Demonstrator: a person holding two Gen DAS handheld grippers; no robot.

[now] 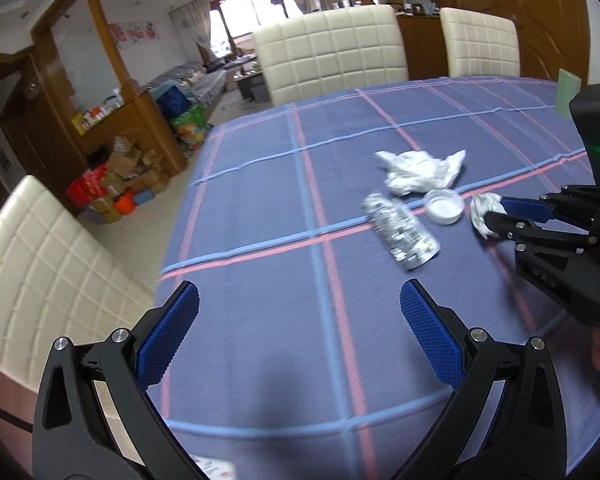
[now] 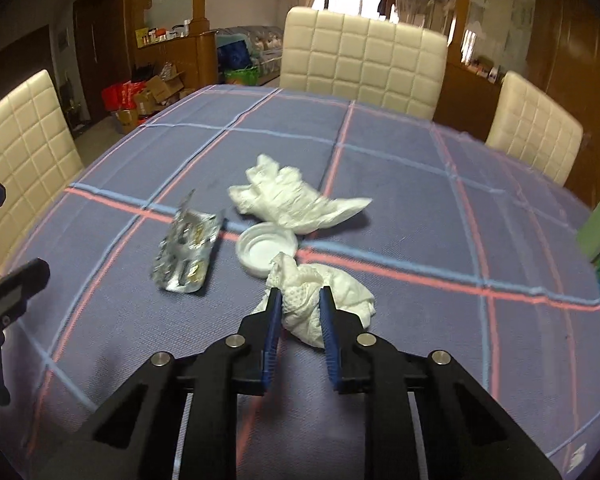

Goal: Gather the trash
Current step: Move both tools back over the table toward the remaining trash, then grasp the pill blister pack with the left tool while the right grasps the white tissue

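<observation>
Trash lies on the blue plaid tablecloth (image 2: 400, 208). My right gripper (image 2: 302, 300) is shut on a crumpled white tissue (image 2: 320, 300), which also shows in the left wrist view (image 1: 483, 216) between its fingers. Beside it lie a white plastic lid (image 2: 266, 250) (image 1: 444, 207), a silver blister pack (image 2: 186, 252) (image 1: 400, 232), and a larger crumpled tissue (image 2: 296, 198) (image 1: 420, 170). My left gripper (image 1: 300, 308) is open and empty, above the cloth, short of the blister pack.
Cream padded chairs (image 2: 360, 60) stand around the table, one at the left edge (image 1: 40, 280). A green box (image 2: 598, 228) sits at the table's right side. Cardboard boxes and bags (image 1: 116, 188) clutter the floor beyond the table.
</observation>
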